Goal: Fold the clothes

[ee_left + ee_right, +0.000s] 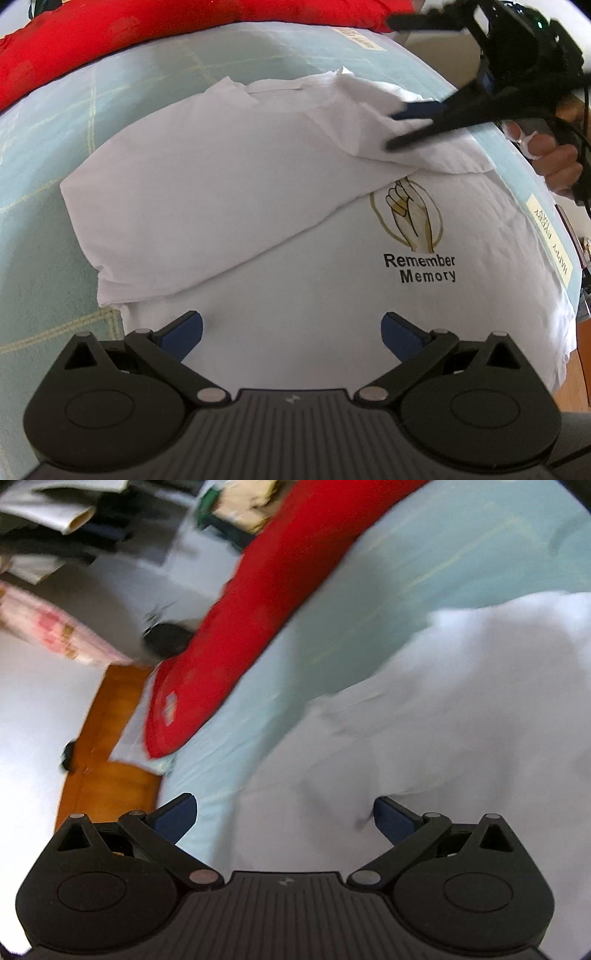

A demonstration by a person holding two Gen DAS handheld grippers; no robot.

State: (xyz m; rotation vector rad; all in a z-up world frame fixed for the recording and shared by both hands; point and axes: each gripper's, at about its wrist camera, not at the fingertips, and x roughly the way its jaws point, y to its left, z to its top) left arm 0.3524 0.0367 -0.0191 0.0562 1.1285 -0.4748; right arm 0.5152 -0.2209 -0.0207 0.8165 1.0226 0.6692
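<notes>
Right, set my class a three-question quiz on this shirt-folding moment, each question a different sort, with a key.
1. True or false: the left tongs are shut on the white T-shirt.
2. Multiple choice: what lies along the far edge of the pale green bed sheet? A) a blue towel B) a red cushion C) a grey jacket
3. Fill in: the part of the T-shirt folded across its body stops just above the printed words "Remember ____".

Key
1. False: both left tongs and right tongs are open, holding nothing.
2. B
3. Memory
</notes>
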